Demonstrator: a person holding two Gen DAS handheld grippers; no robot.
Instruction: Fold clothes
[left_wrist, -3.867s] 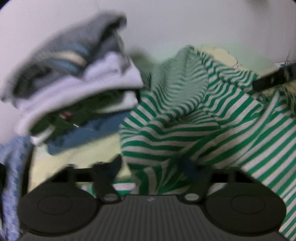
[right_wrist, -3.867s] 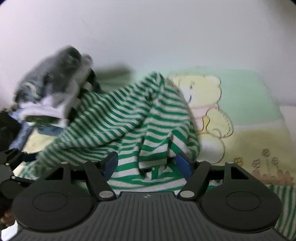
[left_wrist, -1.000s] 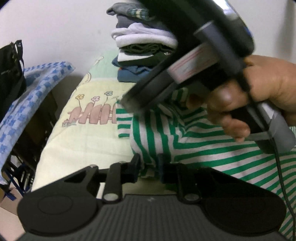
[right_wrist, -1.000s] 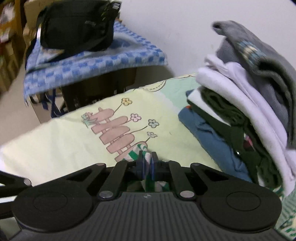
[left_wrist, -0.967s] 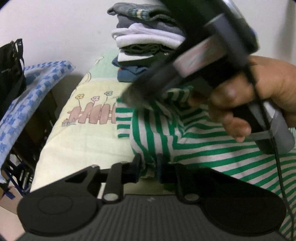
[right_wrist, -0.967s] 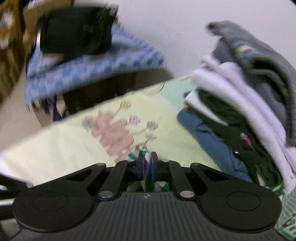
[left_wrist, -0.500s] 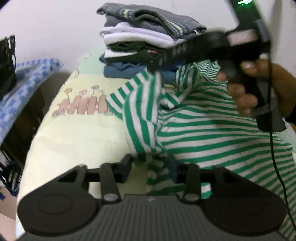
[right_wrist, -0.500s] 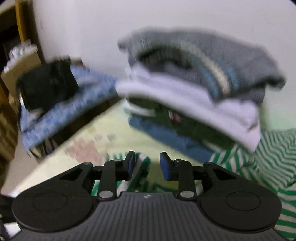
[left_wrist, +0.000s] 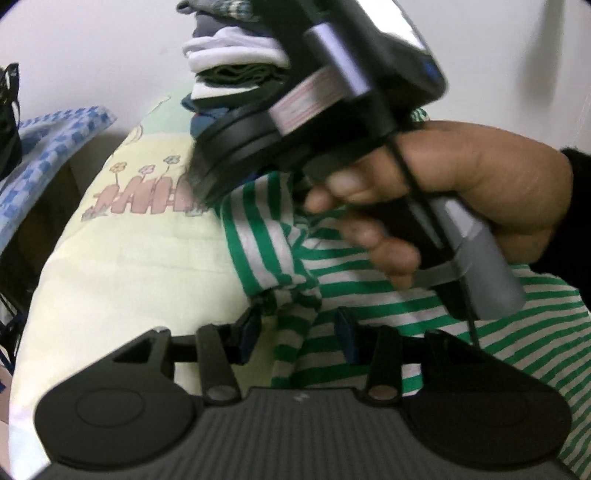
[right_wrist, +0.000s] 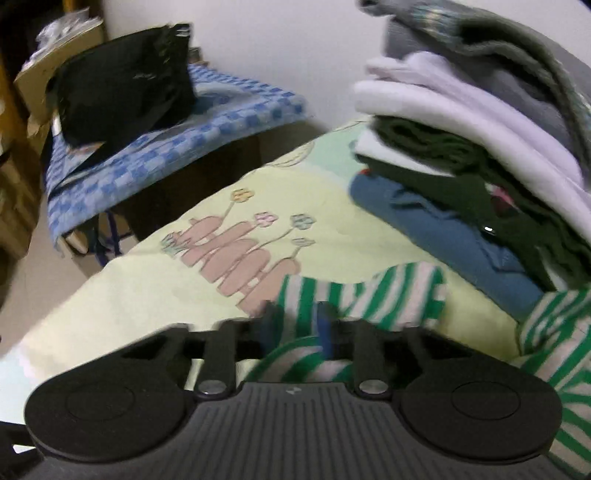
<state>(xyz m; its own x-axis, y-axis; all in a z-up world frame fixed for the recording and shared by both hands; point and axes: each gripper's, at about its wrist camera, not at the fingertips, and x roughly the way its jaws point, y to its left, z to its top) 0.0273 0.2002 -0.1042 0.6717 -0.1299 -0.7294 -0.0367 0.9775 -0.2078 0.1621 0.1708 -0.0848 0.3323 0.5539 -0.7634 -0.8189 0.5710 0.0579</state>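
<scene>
left gripper (left_wrist: 295, 328) wide apart | right gripper (right_wrist: 295, 325) blurred, parted over striped shirt (right_wrist: 388, 295)

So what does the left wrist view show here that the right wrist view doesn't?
Only the left wrist view shows the person's hand gripping the other handheld tool above the striped shirt, plus the open left claw. Only the right wrist view shows the black bag on the blue checked cloth, and the right claw with shirt fabric between its fingers. Both show the shirt, the folded clothes stack and the printed blanket.
</scene>
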